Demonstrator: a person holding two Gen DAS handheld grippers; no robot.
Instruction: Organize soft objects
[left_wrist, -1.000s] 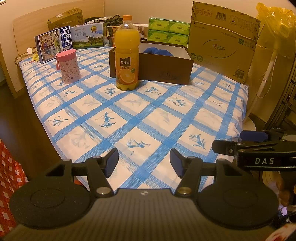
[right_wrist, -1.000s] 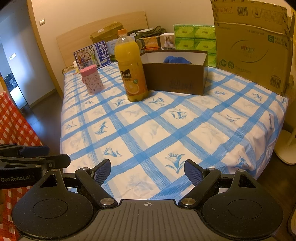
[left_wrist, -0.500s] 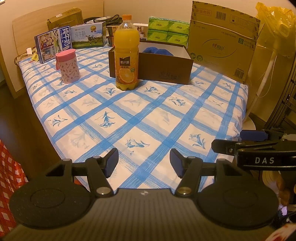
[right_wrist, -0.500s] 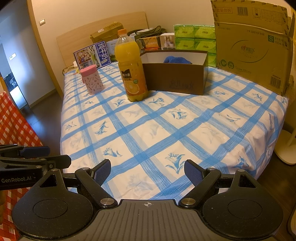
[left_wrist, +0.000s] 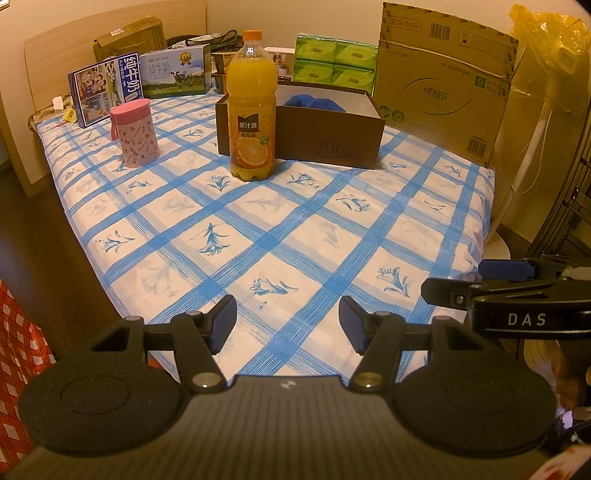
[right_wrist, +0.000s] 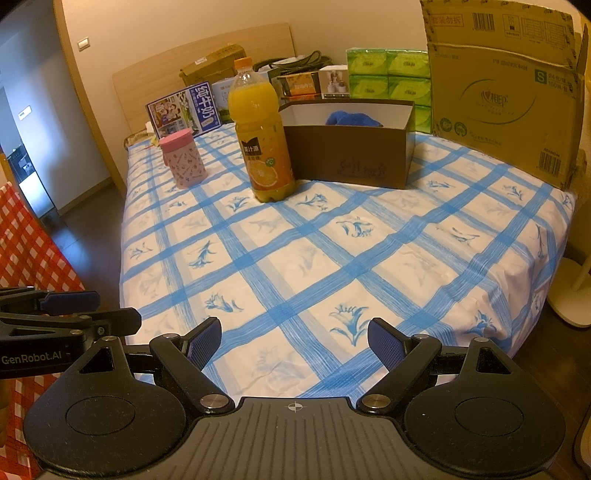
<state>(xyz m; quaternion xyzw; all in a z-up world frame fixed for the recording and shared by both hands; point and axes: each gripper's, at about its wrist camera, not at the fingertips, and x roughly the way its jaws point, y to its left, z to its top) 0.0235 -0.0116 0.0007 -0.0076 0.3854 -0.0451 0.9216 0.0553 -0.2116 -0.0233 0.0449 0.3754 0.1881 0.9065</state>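
A blue soft cloth (left_wrist: 314, 102) lies inside an open brown box (left_wrist: 325, 142) at the far side of the bed; it also shows in the right wrist view (right_wrist: 351, 119) in the same box (right_wrist: 351, 158). My left gripper (left_wrist: 287, 323) is open and empty over the near edge of the bed. My right gripper (right_wrist: 294, 343) is open and empty, also over the near edge. Each gripper shows at the edge of the other's view. The box is far from both.
An orange juice bottle (left_wrist: 252, 110) stands in front of the box. A pink canister (left_wrist: 135, 134) stands to its left. Milk cartons (left_wrist: 105, 92), green tissue packs (left_wrist: 334, 62) and a large cardboard box (left_wrist: 443, 81) line the back. A checked blue sheet (left_wrist: 295, 229) covers the bed.
Both grippers have barely moved. The left wrist view has shifted slightly. Nothing was taken hold of or let go.
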